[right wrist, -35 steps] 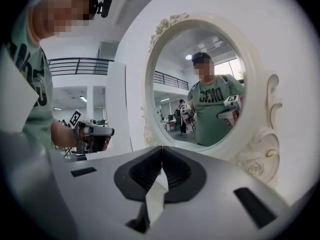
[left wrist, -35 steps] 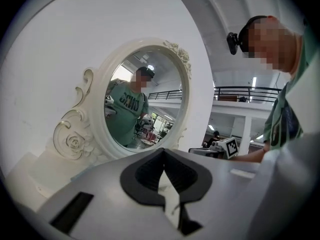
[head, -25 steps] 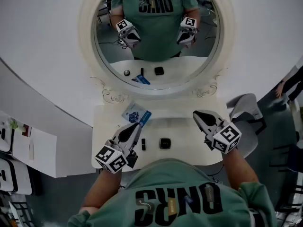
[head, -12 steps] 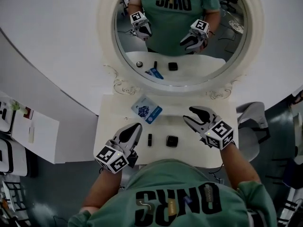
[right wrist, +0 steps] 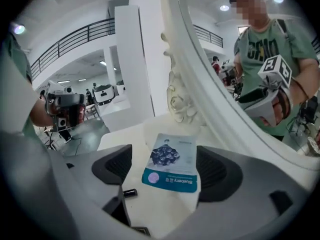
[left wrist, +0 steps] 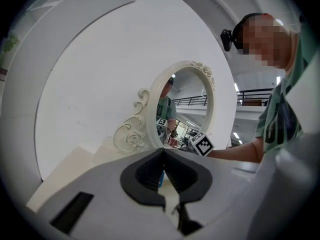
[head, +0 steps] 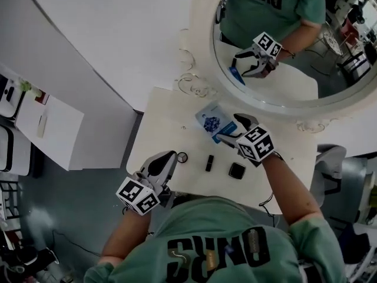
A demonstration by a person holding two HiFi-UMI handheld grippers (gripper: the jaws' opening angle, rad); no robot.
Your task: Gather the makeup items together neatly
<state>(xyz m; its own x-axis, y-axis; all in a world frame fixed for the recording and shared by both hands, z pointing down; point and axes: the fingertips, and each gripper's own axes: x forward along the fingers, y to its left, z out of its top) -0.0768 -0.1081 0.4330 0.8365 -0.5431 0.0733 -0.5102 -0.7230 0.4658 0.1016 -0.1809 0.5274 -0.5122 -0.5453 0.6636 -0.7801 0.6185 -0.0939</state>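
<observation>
A blue-and-white sheet mask packet [head: 210, 121] [right wrist: 170, 162] lies flat at the back of the white dressing table [head: 159, 119]. My right gripper [head: 233, 130] [right wrist: 166, 170] hangs over it, open; its jaws have just been opening and stand either side of the packet without pressing it. A black lipstick tube [head: 209, 163] [right wrist: 130, 192], a black square compact [head: 237, 170] and a small round item [head: 182, 157] lie near the front edge. My left gripper [head: 168, 157] [left wrist: 163, 170] is shut and empty, level, just left of the round item.
An ornate white oval mirror [head: 277, 81] [left wrist: 186, 104] stands on the table's back edge against a curved white wall. The table's left edge drops to the floor. A chair [head: 330, 158] stands at the right.
The right gripper has swung in and down over the packet and its jaws have opened. The left gripper has dropped slightly toward the table's left front. The head view has turned left.
</observation>
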